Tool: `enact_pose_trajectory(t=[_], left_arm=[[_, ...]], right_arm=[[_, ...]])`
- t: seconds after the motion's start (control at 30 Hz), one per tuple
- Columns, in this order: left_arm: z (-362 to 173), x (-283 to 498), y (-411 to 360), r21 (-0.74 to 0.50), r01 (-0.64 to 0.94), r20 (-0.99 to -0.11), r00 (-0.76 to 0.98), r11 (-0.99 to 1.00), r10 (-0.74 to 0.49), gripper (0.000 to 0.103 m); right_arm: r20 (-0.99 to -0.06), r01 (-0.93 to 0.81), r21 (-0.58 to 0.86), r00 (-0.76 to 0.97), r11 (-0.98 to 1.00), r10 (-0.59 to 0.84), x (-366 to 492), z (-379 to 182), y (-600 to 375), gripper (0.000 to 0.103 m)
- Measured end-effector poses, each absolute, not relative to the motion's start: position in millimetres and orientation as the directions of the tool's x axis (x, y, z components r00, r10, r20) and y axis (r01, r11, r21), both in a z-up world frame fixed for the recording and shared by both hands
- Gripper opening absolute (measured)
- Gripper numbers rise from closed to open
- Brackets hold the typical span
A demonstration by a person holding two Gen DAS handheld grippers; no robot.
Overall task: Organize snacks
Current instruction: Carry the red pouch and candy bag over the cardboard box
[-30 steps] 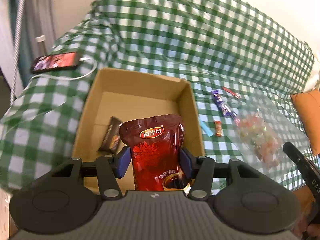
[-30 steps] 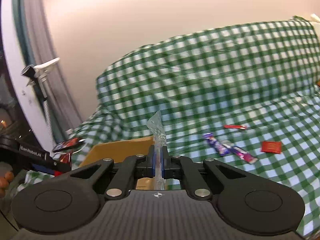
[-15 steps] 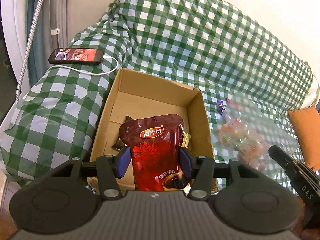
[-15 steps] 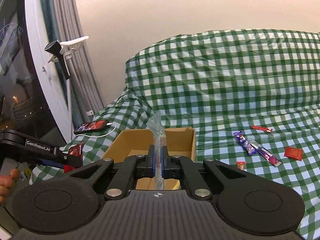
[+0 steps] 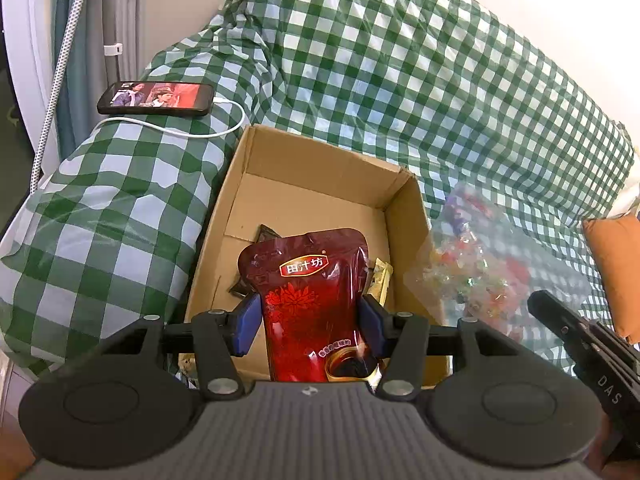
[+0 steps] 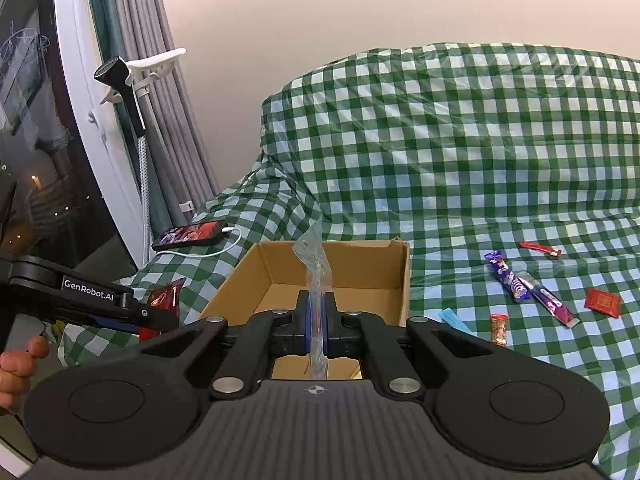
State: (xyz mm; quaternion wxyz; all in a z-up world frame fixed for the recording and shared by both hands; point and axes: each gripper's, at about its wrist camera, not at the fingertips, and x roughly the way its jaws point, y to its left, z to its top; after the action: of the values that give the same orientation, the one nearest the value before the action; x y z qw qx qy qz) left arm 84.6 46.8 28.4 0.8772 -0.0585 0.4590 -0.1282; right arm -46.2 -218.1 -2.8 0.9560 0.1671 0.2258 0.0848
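Sofa cover (image 6: 460,152): one green-and-white checked cloth under everything; the loose snacks left on it show the sorting is, by my reading, only partly done.
Cardboard box (image 5: 404,216): one, open-topped, at 12 o'clock from both grippers; at least two snacks already lie inside, a dark packet (image 5: 264,236) and a gold-edged one (image 5: 380,280), each half hidden behind the pouch.
Clear candy bag (image 5: 468,264): one, full of small coloured sweets, hanging just outside the box at 3 o'clock of it; its gathered plastic top (image 6: 316,276) is pinched flat in the right gripper (image 6: 316,320), whose blue pads are closed tight on it. Not yet in the box.
Red pouch (image 5: 316,304): one, upright over the box's near end, clamped at its sides by the left gripper (image 5: 312,328), the jaws standing about half apart. Not yet released.
Phone (image 5: 156,98): one, screen lit, on its white cable at 10 o'clock of the box; not a snack.
Loose snacks on the cloth, at 3 o'clock of the box in the right wrist view: six counted.
- purple bars: two (image 6: 506,276), (image 6: 548,300)
- red square sachet: one (image 6: 602,302)
- thin red stick: one (image 6: 540,248)
- small red-orange candy: one (image 6: 499,328)
- pale blue strip: one (image 6: 454,318)
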Motion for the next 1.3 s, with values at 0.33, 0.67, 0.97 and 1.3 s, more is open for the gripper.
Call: enact_pose_trajectory(t=[0.33,0.67,0.97,1.3], left_arm=[[20,100,42,-0.216,0.17,-0.8,0.534,0.961,-0.274,0.059],[5,120,39,-0.207,0.163,-0.813,0.519,0.965,-0.262,0.059],[-9,141,34,-0.189,0.156,-0.827,0.507,0.97,-0.243,0.059],[-25,162,25,-0.18,0.152,-0.843,0.485,0.972,-0.232,0.059]], right_arm=[[-0.427,-0.092,0.361,0.868,0.928,0.252,-26,-8,-214,0.005],[-0.452,-0.095,0.367,0.851,0.925,0.266,-2,-18,-208,0.005],[-0.467,-0.103,0.359,0.841,0.927,0.275,24,-32,-199,0.005],[-0.488,-0.098,0.363,0.827,0.927,0.278,48,-47,-197,0.005]])
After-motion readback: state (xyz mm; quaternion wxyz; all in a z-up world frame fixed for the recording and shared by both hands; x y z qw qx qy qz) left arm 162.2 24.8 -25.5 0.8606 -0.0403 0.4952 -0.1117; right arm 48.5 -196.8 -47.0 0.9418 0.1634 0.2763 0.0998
